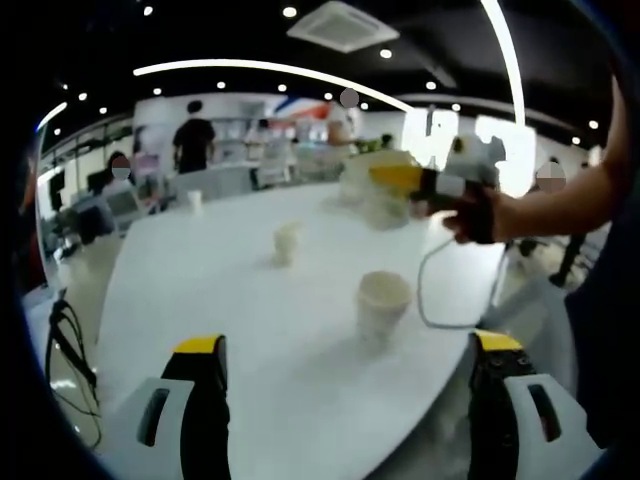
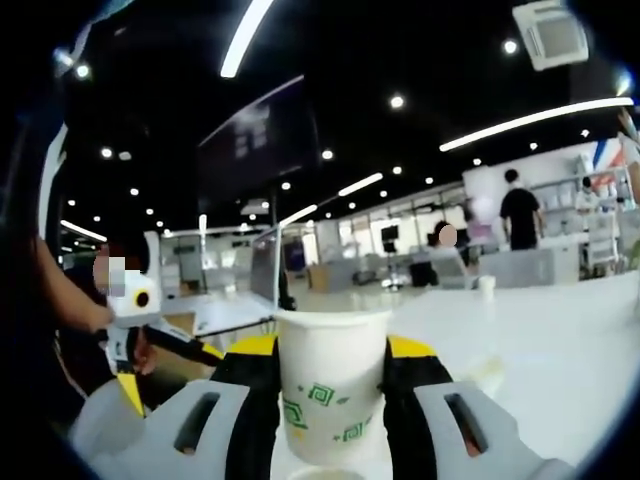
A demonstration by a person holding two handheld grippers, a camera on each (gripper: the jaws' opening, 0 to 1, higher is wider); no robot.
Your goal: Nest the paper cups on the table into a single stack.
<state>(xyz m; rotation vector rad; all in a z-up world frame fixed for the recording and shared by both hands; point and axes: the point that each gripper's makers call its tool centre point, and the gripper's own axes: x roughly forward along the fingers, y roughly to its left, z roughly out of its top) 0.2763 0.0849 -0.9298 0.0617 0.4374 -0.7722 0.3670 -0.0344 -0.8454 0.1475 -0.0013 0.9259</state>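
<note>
Clamped between the jaws of the right gripper (image 2: 332, 400), closest to the lens in the right gripper view, stands an upright white paper cup with green square marks (image 2: 330, 385); both yellow-tipped jaws press against its sides, and the cup's open rim rises above them. Behind it the white tabletop (image 2: 560, 340) runs off to the right, with a small far cup (image 2: 486, 285) near its distant edge. At the left of this view a person's arm reaches toward the other hand-held device, and people stand in the background of a brightly lit hall.

From the left gripper view, the left gripper (image 1: 345, 400) has its two jaws spread wide apart at the bottom, with nothing between them, hovering over the near edge of the tabletop (image 1: 250, 330). Just ahead of the jaws, slightly right of centre, a plain paper cup (image 1: 383, 305) stands upright on the tabletop. Farther back, toward the middle, stands a smaller-looking second cup (image 1: 286, 243), well apart from the first. A third cup (image 1: 194, 199) sits near the far left edge. Over the far right part of the tabletop the right gripper (image 1: 420, 182) enters, held by a hand (image 1: 478, 215); what it holds is too blurred there to make out. A cable (image 1: 440, 290) loops down from it over the right edge
</note>
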